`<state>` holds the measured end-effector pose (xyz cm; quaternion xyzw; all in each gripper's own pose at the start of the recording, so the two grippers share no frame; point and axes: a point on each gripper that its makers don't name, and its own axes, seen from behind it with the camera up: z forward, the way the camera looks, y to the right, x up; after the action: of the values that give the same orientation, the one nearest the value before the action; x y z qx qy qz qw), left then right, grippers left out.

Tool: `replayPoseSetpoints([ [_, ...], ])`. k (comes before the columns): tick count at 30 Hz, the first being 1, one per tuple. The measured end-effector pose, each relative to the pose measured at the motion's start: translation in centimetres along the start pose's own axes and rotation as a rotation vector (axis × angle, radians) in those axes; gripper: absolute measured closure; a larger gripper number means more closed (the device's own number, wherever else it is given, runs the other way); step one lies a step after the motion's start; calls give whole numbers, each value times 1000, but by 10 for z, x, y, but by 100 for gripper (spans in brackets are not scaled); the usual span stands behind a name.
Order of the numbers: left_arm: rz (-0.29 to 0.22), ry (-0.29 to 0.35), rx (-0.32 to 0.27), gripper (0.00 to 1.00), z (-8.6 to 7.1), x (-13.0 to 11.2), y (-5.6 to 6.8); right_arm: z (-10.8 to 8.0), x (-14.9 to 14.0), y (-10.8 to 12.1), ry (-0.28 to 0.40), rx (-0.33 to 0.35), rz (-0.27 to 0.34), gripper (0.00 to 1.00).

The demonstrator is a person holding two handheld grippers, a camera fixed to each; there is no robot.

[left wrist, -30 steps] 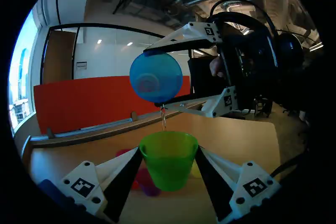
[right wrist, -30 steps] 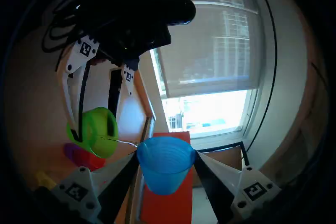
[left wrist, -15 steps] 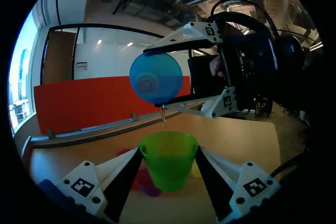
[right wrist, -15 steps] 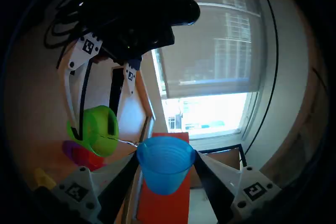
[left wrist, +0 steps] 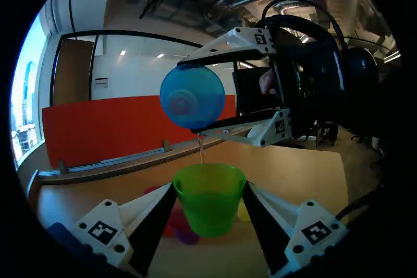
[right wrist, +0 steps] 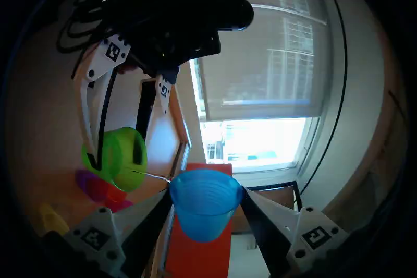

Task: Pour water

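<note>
In the left gripper view my left gripper is shut on a green cup, held upright above the wooden table. Above it my right gripper holds a blue cup tipped on its side, and a thin stream of water falls from its rim into the green cup. In the right gripper view my right gripper is shut on the blue cup; water runs from its lip toward the green cup, which the left gripper grips.
Red, purple and yellow cups lie on the table under the green cup. A red partition and a wooden ledge stand behind the table. A bright window with a blind is on one side. A hand holds the right gripper.
The right gripper has tilted the blue cup slightly further. The water stream keeps running and the green cup stays put.
</note>
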<state>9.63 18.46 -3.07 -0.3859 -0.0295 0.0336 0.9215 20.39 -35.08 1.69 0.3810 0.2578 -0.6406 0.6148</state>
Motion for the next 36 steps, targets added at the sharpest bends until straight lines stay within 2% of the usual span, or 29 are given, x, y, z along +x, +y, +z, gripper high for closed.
replayPoseSetpoints([
  [36, 1, -5, -2, 14, 2, -2, 0, -2, -2, 3, -5, -13, -69, 7],
])
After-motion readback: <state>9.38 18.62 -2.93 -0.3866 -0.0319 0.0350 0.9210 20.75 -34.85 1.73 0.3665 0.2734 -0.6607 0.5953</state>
